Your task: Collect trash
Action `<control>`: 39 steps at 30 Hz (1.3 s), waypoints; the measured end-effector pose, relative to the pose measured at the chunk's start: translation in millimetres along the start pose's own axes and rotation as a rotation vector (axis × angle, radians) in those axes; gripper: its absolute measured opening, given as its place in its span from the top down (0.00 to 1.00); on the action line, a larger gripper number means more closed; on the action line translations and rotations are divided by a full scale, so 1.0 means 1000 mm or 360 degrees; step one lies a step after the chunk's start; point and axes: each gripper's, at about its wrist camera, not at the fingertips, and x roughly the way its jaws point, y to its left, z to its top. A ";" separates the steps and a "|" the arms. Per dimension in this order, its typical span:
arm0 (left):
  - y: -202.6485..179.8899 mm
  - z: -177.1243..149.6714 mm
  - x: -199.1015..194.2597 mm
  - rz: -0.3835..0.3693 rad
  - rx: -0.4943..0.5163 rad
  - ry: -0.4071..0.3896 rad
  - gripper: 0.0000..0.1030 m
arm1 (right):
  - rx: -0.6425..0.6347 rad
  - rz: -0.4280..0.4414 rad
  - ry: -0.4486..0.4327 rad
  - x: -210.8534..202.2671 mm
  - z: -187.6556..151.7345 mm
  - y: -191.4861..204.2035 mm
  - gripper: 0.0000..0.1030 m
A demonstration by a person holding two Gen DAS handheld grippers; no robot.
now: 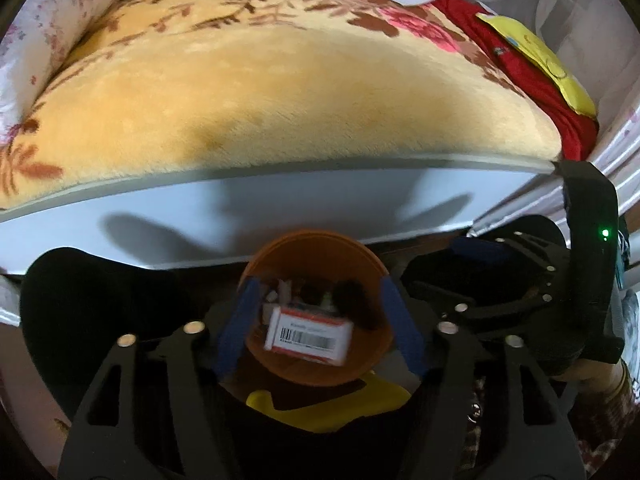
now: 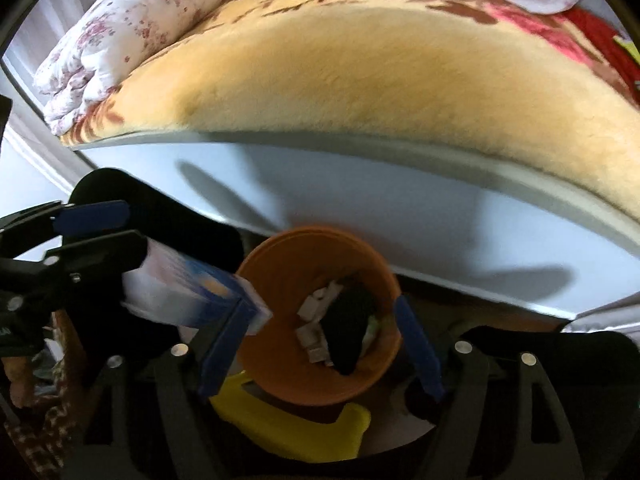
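The small box [image 1: 307, 334], white with a red band and a barcode, hangs blurred right over the mouth of the orange bin [image 1: 304, 248], between the blue pads of the left gripper [image 1: 320, 282]. Those pads stand apart, with a clear gap on one side of the box, so we read it as let go and dropping, not clamped. From the right wrist view we see the same box [image 2: 188, 292] slanting off the left tool toward the bin's rim. The right gripper [image 2: 322, 300] is spread wide over the bin with nothing between its pads. Inside the bin lie white scraps and something dark [image 2: 348, 328]. A yellow plastic piece [image 2: 280, 428] sits under the bin, and behind it rise the white bed frame [image 1: 280, 200] and the yellow floral blanket [image 1: 280, 100]. We judge this to be the drop-off step. Next, both tools need lifting clear and turning to seek more trash.
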 end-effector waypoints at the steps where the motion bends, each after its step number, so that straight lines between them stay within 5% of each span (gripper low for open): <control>1: 0.001 0.001 -0.002 0.0012 0.0001 -0.0015 0.35 | 0.0000 -0.0025 -0.0013 -0.002 0.000 -0.002 0.28; 17: 0.004 0.025 -0.028 0.0105 -0.0022 -0.0248 0.27 | 0.0036 -0.0031 -0.0183 -0.028 0.012 -0.013 0.19; 27: -0.009 0.064 -0.062 0.0270 0.0036 -0.0654 0.13 | 0.0009 -0.0209 -0.0644 -0.088 0.071 -0.026 0.05; 39: -0.010 0.095 -0.084 0.0229 -0.0048 -0.0834 0.11 | -0.0043 -0.0374 -0.0934 -0.124 0.113 -0.038 0.05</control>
